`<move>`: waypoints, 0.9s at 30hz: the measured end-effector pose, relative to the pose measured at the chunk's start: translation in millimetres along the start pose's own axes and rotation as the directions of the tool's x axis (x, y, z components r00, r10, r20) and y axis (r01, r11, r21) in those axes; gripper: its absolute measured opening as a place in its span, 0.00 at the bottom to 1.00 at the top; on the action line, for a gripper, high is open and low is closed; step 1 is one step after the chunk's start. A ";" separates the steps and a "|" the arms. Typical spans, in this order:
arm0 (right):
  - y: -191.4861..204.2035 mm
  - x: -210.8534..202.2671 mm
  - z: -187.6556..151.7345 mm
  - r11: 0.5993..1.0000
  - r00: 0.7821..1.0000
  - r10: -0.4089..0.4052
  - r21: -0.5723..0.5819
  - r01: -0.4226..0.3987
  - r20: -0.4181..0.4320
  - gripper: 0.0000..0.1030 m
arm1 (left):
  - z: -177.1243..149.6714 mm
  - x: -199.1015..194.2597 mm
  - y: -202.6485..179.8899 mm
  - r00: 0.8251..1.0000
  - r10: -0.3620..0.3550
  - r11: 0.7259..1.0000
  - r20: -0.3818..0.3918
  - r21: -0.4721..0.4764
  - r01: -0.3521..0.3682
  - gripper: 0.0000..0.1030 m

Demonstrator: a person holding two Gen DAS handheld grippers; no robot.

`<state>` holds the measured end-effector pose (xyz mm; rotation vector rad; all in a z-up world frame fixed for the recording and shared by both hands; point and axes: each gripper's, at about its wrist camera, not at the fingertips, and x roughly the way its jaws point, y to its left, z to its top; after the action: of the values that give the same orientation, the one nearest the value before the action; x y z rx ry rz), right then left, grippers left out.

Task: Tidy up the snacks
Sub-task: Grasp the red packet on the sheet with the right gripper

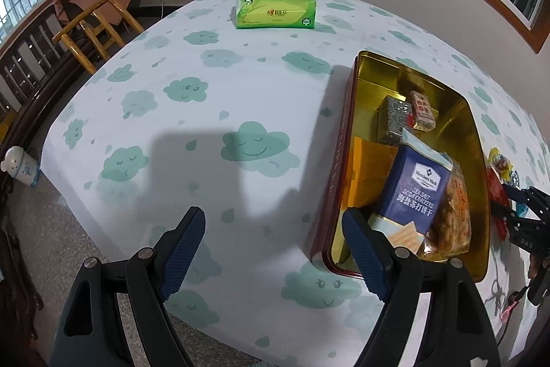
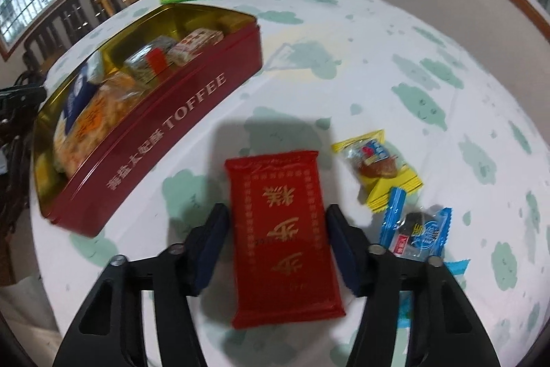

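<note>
Beside the "TOFFEE" tin a red packet lies flat on the tabletop between the right gripper's narrowed jaws; whether they touch it is unclear. Two candies, yellow and blue, lie just right. Left gripper hangs wide, empty, by the tin's near corner. Inside, crackers read "SEA SALT SODA CRACKERS". Tissues sit near the far edge.

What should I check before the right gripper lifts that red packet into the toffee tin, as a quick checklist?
1. Red packet sits between the right gripper fingers: ok.
2. Pads pressing on the packet: cannot tell, thin gaps seem to show on both sides.
3. Free space in the toffee tin: ok, far end bare.
4. Left gripper open and empty: ok.
5. Yellow candy and blue candy outside the jaws: ok.
</note>
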<state>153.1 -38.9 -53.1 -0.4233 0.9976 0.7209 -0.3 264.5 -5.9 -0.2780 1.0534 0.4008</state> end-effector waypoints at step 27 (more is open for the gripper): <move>7.1 -59.6 -106.6 0.953 0.979 -0.189 0.254 0.164 0.080 0.45 | -13.8 -17.8 -103.8 0.991 -0.134 0.970 0.012 0.209 0.128 0.77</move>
<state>62.9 -121.5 -53.6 -0.2513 0.9249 0.4456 27.6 162.8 6.5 -0.1538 1.0355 0.1730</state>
